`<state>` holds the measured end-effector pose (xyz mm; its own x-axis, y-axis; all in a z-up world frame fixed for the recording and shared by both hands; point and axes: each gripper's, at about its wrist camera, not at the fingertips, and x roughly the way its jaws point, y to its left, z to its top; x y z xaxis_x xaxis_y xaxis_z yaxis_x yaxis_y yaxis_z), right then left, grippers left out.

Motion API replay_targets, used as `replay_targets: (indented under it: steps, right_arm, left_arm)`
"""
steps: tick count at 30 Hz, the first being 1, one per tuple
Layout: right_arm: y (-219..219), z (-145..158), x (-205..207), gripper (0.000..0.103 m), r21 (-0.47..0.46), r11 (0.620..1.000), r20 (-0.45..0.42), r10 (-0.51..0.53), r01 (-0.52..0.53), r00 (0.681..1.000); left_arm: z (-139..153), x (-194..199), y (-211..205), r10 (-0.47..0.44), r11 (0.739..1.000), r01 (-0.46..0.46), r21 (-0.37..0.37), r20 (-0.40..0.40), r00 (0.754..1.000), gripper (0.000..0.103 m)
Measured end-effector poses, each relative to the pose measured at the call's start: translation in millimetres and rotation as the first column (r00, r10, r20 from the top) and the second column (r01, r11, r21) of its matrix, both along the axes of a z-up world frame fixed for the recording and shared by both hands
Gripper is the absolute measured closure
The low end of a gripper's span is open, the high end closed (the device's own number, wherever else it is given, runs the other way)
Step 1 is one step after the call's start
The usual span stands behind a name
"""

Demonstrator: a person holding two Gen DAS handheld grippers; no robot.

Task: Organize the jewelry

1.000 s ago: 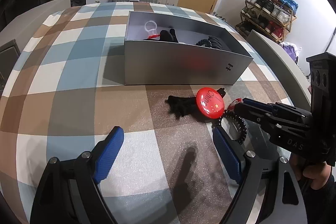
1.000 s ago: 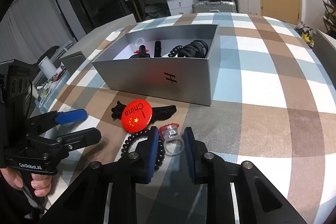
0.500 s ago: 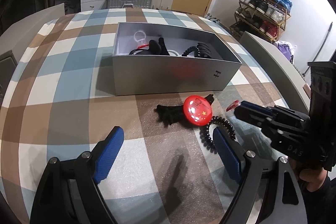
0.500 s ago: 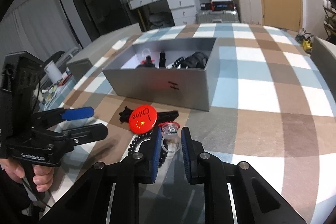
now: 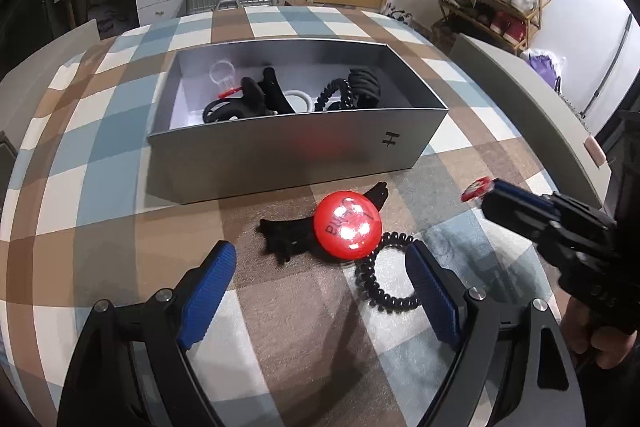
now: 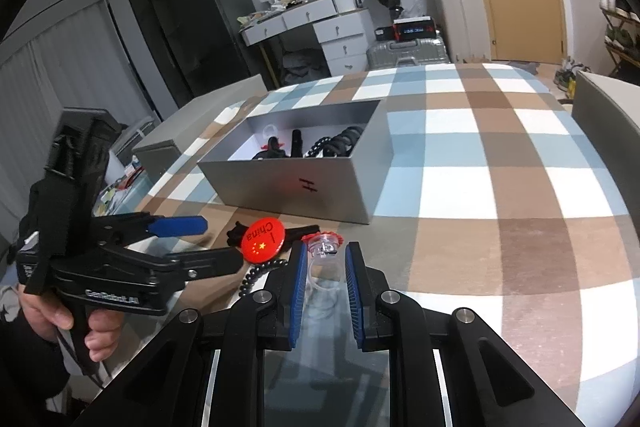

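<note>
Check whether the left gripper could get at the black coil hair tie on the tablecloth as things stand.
Probably yes. The left gripper is open and empty, and the coil hair tie lies exposed between its fingers, only partly under the red badge.

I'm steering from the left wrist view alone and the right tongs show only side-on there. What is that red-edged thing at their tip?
Observer: A clear plastic ring with a red-rimmed top, clamped in the right tongs. Its band hangs down between the two fingers.
Operator: Thanks. The red badge is all glare for me. Is there any print on it?
Observer: Yes. In the right wrist view the red badge reads "China" in dark letters, with yellow stars beside the word.
</note>
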<state>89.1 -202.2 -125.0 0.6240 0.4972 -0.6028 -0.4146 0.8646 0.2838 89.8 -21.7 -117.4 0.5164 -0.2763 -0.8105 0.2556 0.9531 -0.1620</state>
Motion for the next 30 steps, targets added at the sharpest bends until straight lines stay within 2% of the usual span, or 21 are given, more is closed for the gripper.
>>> replay_targets:
  steps: [9,13,16,22,30]
  right_arm:
    - [-18,2,-2,0.085,0.038,0.999,0.018,-0.021,0.021,1.0]
    - [-21,2,-3,0.084,0.057,0.998,0.023,-0.019,0.018,1.0]
    - [-24,0,-2,0.084,0.069,0.997,0.014,-0.019,0.018,1.0]
    - [-28,0,-2,0.084,0.093,0.996,0.011,-0.018,0.017,1.0]
    - [-27,0,-4,0.084,0.098,0.995,0.013,-0.015,0.014,1.0]
  left_arm:
    - [-2,9,-14,-0.012,0.999,0.013,0.032,-0.012,1.0,0.02]
    - [-7,13,-17,-0.008,0.999,0.01,0.054,-0.031,0.999,0.032]
    - [-8,15,-20,-0.008,0.997,0.01,0.08,-0.028,1.0,0.034]
    - [-7,15,-27,-0.021,0.991,0.023,0.132,-0.022,1.0,0.056]
    - [-5,13,-33,-0.044,0.987,0.045,0.153,-0.016,0.999,0.071]
